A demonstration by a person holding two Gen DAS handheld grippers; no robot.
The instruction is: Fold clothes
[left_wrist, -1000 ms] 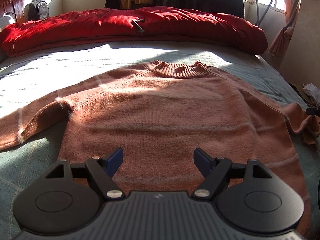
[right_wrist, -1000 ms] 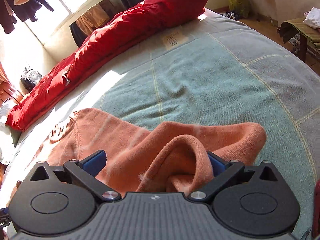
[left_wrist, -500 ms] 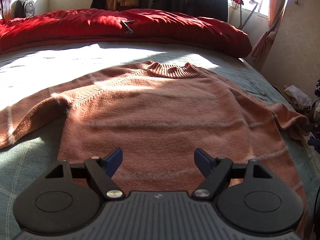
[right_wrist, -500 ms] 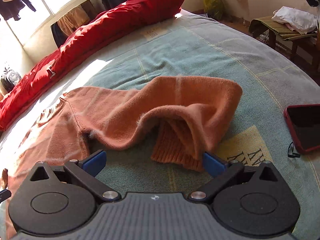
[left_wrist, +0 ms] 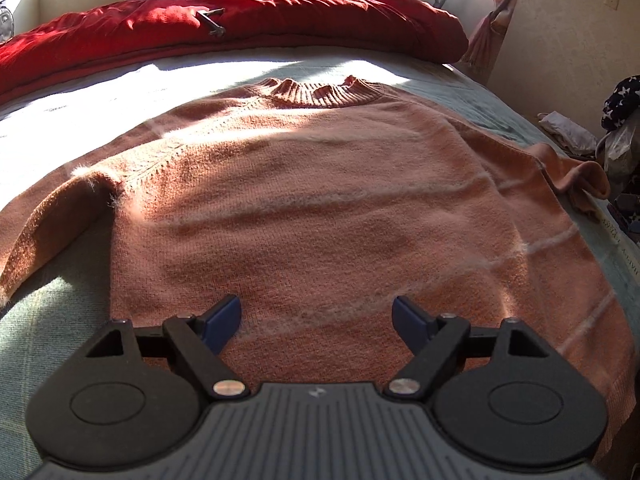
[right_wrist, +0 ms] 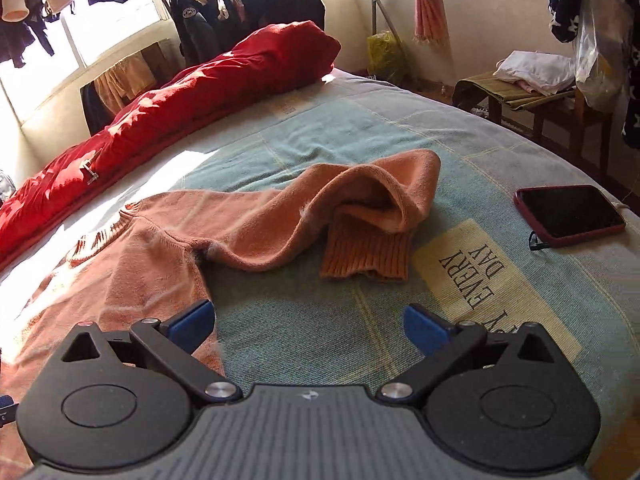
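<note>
Blue pads: that's the first thing close up in both views, and on both grippers they stand wide apart with nothing pinched between them.
Left gripper [left_wrist: 316,320]: hanging over the lower part of the sweater, jaws have just been spreading a bit more, only flat knit below the gap, nothing held.
Right gripper [right_wrist: 307,326]: gaping too, empty, over bare bedspread; its left pad sits over the sweater's side edge, can't tell if it touches.
Sweater [left_wrist: 320,208]: orange-pink knit with thin pale stripes, spread flat on the bed right ahead of the left gripper, ribbed collar at the far end.
Left sleeve [left_wrist: 44,232]: runs out to the left of the left gripper, lying flat.
Right sleeve [right_wrist: 320,208]: just ahead of the right gripper, bunched and doubled over on itself, ribbed cuff [right_wrist: 364,252] pointing back toward the gripper, not touching it.
Bedspread [right_wrist: 304,320]: pale blue-green with cream lines and a cream patch with lettering, ahead and right of the right gripper.
Phone [right_wrist: 568,214]: red case, dark screen, off to the right past the cuff, well apart from the sleeve.
Red quilt [left_wrist: 240,20]: rolled up along the far edge, beyond the collar.
Hanging clothes [right_wrist: 248,12]: dark jackets by the window, furthest back.
</note>
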